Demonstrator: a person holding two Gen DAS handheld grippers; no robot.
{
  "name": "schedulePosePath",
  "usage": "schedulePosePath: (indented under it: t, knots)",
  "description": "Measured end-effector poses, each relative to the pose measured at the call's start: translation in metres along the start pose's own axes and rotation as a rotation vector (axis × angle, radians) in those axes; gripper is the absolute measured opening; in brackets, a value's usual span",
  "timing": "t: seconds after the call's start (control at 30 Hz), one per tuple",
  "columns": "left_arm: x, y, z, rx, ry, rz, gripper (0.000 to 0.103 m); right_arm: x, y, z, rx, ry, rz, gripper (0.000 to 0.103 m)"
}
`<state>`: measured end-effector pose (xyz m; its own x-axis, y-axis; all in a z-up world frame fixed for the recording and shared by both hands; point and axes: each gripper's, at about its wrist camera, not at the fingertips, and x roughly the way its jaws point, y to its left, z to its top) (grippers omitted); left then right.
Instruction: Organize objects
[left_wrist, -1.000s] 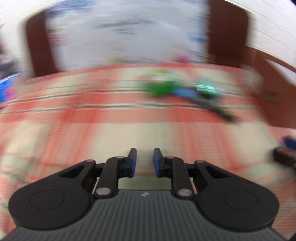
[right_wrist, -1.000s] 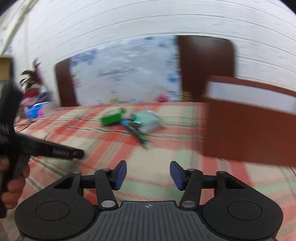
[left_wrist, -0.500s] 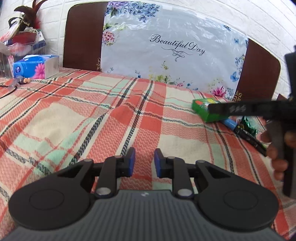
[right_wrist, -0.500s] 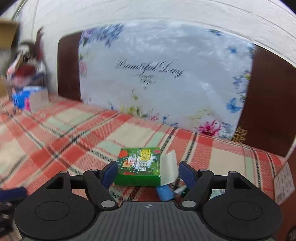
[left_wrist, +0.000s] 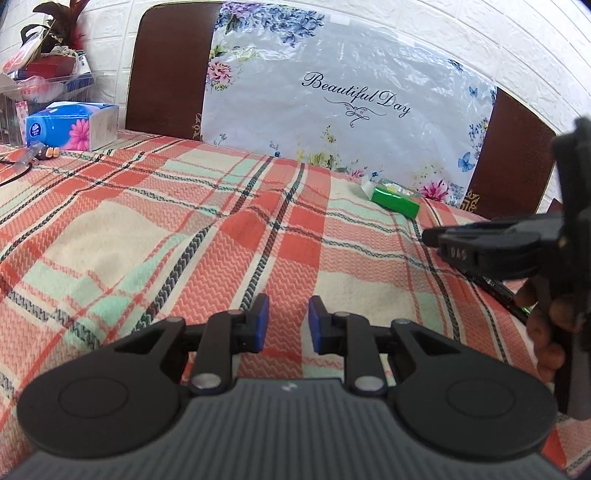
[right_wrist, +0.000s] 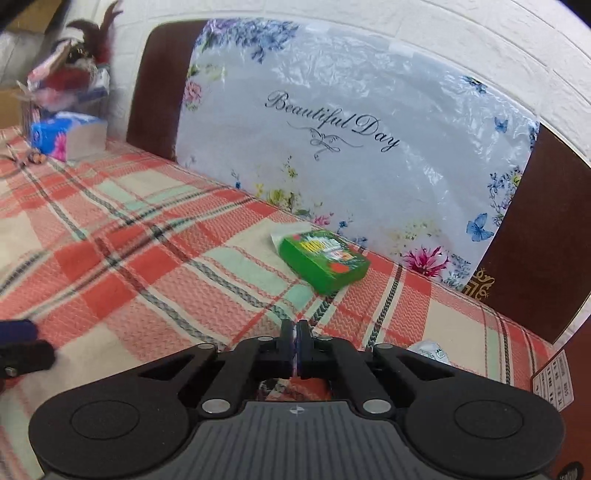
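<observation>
A green box (right_wrist: 324, 261) lies on the plaid cloth near the flowered plastic bag (right_wrist: 354, 140); it also shows in the left wrist view (left_wrist: 395, 200) at the far right. My right gripper (right_wrist: 294, 338) is shut just short of the box, with a thin sliver between its pads and something below them that I cannot identify. A black pen (left_wrist: 498, 291) lies under the right gripper (left_wrist: 480, 245) in the left wrist view. A white-green wrapper (right_wrist: 430, 349) lies right of the right gripper. My left gripper (left_wrist: 286, 325) is open and empty over the cloth.
A blue tissue pack (left_wrist: 72, 127) and a clear bin of clutter (left_wrist: 40, 79) stand at the far left. A dark brown headboard (left_wrist: 166, 70) and white brick wall (left_wrist: 480, 33) close off the back. A brown cardboard box (right_wrist: 561, 384) stands at the right edge.
My right gripper has shut from wide open and now sits lower, nearer the cloth; the green box is farther ahead and turned. My left gripper has barely moved.
</observation>
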<state>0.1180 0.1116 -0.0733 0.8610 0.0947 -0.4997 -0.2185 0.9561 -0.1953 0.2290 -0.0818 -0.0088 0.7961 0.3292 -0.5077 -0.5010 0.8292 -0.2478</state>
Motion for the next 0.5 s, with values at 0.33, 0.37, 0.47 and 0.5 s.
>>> schedulePosePath:
  t: [0.33,0.37,0.47,0.5]
  knots:
    - [0.001,0.000,-0.001,-0.009,-0.003,-0.017,0.031,0.082,-0.048,0.062,0.215,0.039,0.082,0.086]
    - [0.001,0.001,-0.001,-0.014,-0.003,-0.019,0.031,0.096,-0.050,0.066,0.257,0.081,0.108,0.086]
    - [0.002,0.003,0.000,-0.035,-0.005,-0.027,0.031,0.124,-0.039,0.071,0.269,0.156,0.042,0.087]
    - [0.003,0.003,0.000,-0.042,-0.006,-0.029,0.031,0.127,-0.031,0.072,0.220,0.163,-0.002,0.074]
